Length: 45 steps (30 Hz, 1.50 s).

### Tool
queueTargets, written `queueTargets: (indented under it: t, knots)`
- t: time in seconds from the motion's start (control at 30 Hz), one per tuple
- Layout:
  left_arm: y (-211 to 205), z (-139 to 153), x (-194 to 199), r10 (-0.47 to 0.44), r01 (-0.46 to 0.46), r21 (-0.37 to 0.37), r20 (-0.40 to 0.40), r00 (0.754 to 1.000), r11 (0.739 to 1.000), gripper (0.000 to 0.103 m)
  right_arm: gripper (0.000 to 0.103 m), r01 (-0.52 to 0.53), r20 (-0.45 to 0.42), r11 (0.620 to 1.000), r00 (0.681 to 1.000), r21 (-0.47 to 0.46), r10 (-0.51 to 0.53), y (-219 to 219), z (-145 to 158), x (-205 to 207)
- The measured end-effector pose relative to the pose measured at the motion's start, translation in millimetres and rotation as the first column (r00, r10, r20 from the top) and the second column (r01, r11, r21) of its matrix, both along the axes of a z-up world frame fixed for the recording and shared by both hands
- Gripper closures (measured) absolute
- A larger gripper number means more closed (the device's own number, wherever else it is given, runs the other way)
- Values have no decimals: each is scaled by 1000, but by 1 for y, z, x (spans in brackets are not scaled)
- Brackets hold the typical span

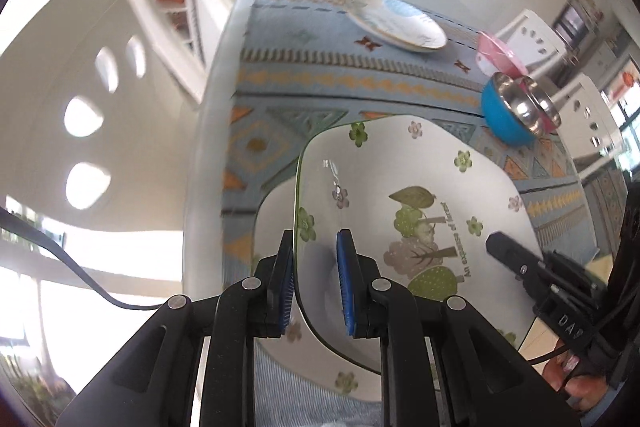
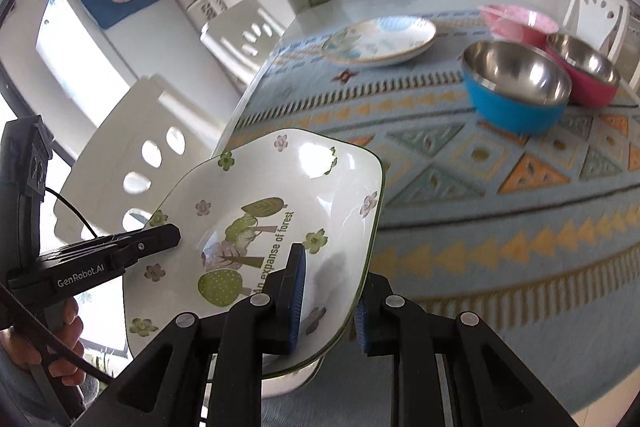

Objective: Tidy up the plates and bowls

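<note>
Both grippers are holding the square forest-print plate off the table's near edge: the left gripper is clamping its fingers on one rim, the right gripper on the opposite rim. Farther on, straight ahead of both, the round blue-patterned plate is lying flat. The blue bowl, red bowl and pink bowl are sitting to its right.

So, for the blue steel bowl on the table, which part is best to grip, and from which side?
Probably the rim of the blue bowl on its near side: it stands upright and open, so one of the jaws can go inside and one outside. The magenta bowl crowds its far right side.
</note>
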<state>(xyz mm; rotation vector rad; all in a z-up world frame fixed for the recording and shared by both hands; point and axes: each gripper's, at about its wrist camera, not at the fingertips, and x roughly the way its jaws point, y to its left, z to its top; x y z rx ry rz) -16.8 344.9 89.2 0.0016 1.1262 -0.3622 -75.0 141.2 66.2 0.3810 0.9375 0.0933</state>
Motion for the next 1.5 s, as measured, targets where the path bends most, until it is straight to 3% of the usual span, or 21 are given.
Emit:
queueTargets:
  t: [0.97,1.07,1.23,1.5]
  knots:
    - [28,-19,-13,49,-45,41,-101,994,998,84,82,-103,-96,994,990,29,105,31,-24,-8]
    - [31,-15,-11,65,-62,40,-81,995,997,84,82,-123,-104,992,987,9,124,35,-23,-7]
    - [23,-10,-11,21,-21,-4,-66,998,1000,81,80,-137,-111,991,984,4,137,38,-24,-6]
    - [-1,-15,-15,-54,56,26,-70,996,998,81,80,-131,-113,991,985,13,132,37,-24,-5]
